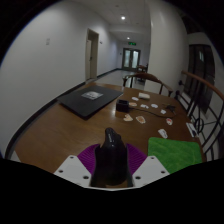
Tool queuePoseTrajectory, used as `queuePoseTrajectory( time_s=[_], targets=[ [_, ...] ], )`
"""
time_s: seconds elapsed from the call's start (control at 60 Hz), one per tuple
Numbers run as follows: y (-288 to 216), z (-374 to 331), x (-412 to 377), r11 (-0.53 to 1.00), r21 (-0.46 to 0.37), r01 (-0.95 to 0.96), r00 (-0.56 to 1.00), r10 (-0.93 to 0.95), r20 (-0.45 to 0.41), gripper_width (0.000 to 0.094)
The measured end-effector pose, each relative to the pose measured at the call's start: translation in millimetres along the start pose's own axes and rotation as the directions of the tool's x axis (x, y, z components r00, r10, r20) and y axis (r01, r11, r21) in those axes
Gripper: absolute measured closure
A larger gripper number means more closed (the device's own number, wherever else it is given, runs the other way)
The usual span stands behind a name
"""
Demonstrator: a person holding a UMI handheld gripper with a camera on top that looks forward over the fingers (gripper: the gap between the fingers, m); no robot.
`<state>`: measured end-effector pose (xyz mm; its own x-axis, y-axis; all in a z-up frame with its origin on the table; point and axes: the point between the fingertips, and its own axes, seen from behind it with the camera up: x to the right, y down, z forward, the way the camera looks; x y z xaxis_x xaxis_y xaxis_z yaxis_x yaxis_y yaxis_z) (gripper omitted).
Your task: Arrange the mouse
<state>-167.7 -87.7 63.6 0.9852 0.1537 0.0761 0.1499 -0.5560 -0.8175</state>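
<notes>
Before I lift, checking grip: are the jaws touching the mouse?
Touching. Gripper view shows the black mouse clamped between both purple pads of the gripper, no gap either side.

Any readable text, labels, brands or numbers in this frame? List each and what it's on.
No text can be read.
Mouse, held between the fingers of the hand-held gripper: no logo or label visible.
Small cards scattered on the wooden table: any print is too small to read.
Paper on the dark mat: too small to read.
Green cloth: plain.
</notes>
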Motion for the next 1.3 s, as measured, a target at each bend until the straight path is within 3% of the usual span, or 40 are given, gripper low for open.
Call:
queuePoseTrajectory(
  time_s=[0.067,0.167,0.3,0.383,0.467,0.6,0.767,0.95,1.133,1.183,1.3],
  targets=[
    [4,-1,-8,1.0,0.004,-0.019,0.999,0.019,0.031,0.0531],
    [3,-12,-8,0.999,0.037,-0.02,1.0,0.021,-0.01,0.0546],
    [-59,-73,7,0.978,0.205,-0.045,0.999,0.049,-0.016,0.0544],
    [-105,-123,53,0.946,0.324,-0.03,0.992,0.067,-0.104,0.0546],
    [-113,-154,112,0.93,0.368,-0.014,0.976,0.093,-0.197,0.0549],
    [-55,-136,177,0.956,0.273,-0.11,0.948,0.183,-0.259,0.0549],
    [44,-87,171,0.981,0.089,-0.171,0.946,0.189,-0.262,0.0548],
    [75,-68,165,0.986,0.057,-0.157,0.946,0.167,-0.279,0.0544],
    [82,-74,167,0.998,-0.001,-0.059,0.948,0.056,-0.313,0.0231],
    [79,-80,165,0.998,0.006,-0.057,0.948,0.056,-0.312,0.005],
    [76,-115,148,0.991,0.065,-0.121,0.957,0.134,-0.259,0.0089]
  ],
)
